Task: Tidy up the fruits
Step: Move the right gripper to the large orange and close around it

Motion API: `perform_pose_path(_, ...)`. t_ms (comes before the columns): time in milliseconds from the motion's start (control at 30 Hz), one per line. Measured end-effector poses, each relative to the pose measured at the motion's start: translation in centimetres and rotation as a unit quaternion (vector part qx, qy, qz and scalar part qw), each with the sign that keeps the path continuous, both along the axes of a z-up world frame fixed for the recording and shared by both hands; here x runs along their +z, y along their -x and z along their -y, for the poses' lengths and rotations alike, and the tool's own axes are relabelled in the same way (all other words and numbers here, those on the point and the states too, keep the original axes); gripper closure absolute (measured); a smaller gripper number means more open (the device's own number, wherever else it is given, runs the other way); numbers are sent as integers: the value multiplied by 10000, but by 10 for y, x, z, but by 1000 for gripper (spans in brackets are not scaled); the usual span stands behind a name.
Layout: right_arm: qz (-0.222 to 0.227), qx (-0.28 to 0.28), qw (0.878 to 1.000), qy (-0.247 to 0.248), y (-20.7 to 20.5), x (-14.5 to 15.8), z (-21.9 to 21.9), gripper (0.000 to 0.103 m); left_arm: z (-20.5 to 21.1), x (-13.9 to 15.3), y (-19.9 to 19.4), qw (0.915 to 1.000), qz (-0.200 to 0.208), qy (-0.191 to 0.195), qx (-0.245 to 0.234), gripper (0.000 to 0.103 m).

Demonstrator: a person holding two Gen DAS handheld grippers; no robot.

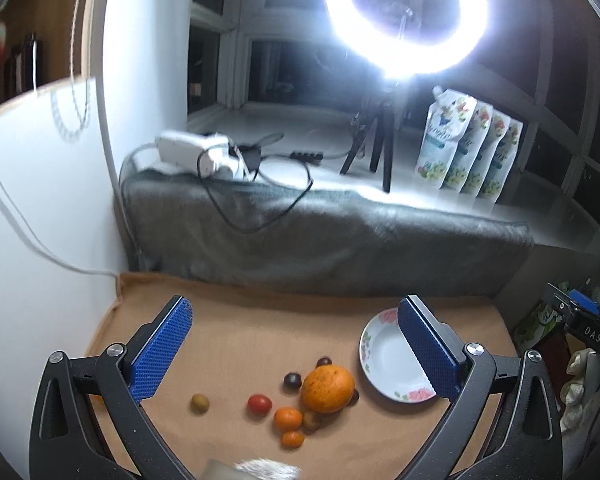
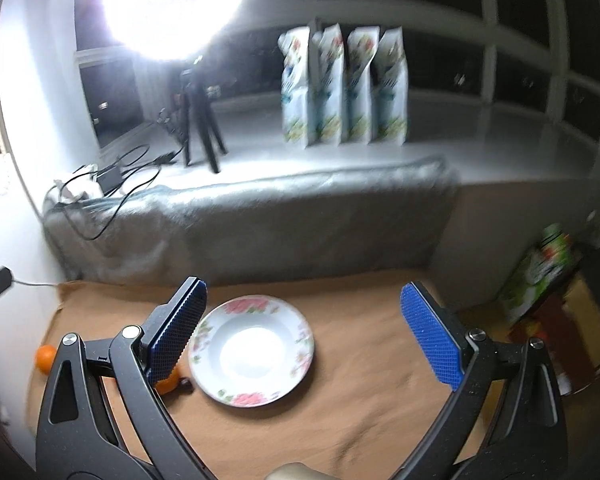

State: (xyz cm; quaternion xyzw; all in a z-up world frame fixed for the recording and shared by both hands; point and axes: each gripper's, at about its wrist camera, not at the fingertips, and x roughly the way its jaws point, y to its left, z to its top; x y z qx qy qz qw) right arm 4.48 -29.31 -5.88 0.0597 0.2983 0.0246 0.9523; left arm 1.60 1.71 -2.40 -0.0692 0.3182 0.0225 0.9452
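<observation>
This looks like a room in a home at night. Big windows (image 2: 440, 52) are dark, and a wide sill holds a bright ring light (image 1: 404, 16), four flowery pouches (image 2: 344, 84) and some cables (image 1: 260, 184). A fuzzy grey blanket (image 1: 324, 236) hangs over its edge.

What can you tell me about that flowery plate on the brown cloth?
The plate is round, white and glossy, ceramic by the look of it, with pink roses and green leaves printed around its rim. It lies flat on the tan cloth with nothing in it. The fruit sits beside it; a big orange lies close to its edge.
</observation>
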Motion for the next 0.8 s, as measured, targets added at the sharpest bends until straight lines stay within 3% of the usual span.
perform_pose_path(167,-419,503,9972,-356,-19,-20,-8,3,-10,-26,-9,9981,-507,355,-7,1)
perform_pose_path(367,-1048,1109,9854,-754,-48,-48,-24,3,-19,-56,-11,9926,-958,750,-12,1)
perform_pose_path(600,-1777,1830,9613,-1036,-75,-77,-58,3,-25,-89,-12,9816,-1394,1293,-165,7)
perform_pose_path(800,-2320,2276,9381,-1200,-95,-97,-90,3,-21,-120,-18,9667,-1789,1771,-464,16)
